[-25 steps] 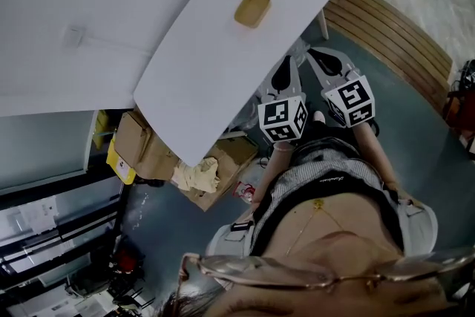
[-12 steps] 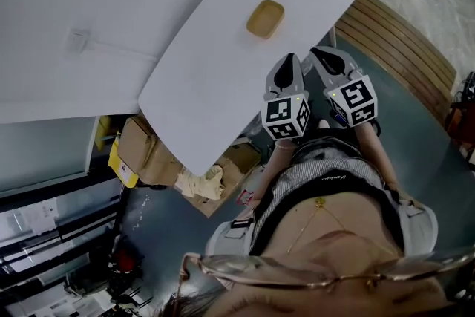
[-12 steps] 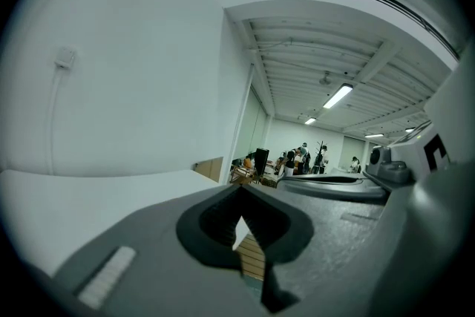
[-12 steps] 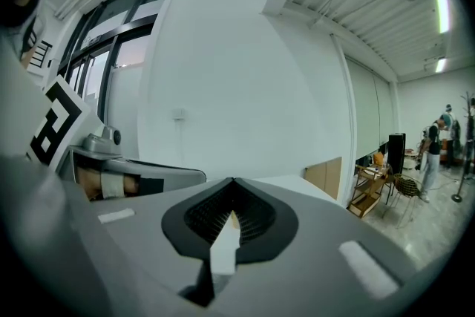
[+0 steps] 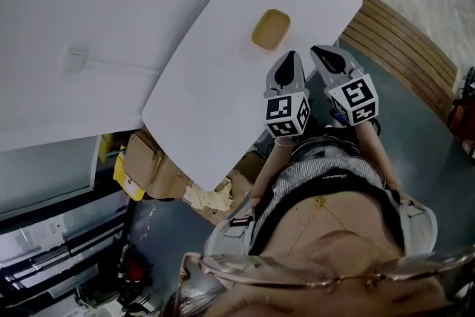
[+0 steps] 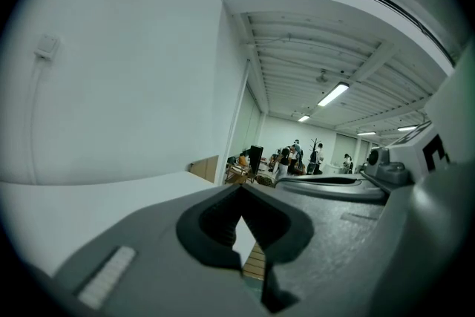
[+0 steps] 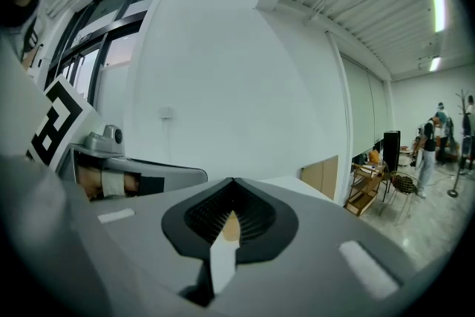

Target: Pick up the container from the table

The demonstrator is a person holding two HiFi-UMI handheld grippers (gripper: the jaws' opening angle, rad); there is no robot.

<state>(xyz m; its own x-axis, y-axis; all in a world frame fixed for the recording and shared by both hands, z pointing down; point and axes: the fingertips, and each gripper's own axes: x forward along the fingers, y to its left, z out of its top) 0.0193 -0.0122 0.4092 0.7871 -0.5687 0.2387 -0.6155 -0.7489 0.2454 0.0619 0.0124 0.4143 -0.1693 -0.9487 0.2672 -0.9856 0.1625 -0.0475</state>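
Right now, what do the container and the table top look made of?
The container: tan, matte, perhaps moulded fibre or plastic; too small to settle. The table: plain white, smooth, probably laminate or painted board.

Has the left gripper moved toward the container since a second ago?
Yes. The left gripper has come forward over the table edge, closer to the container.
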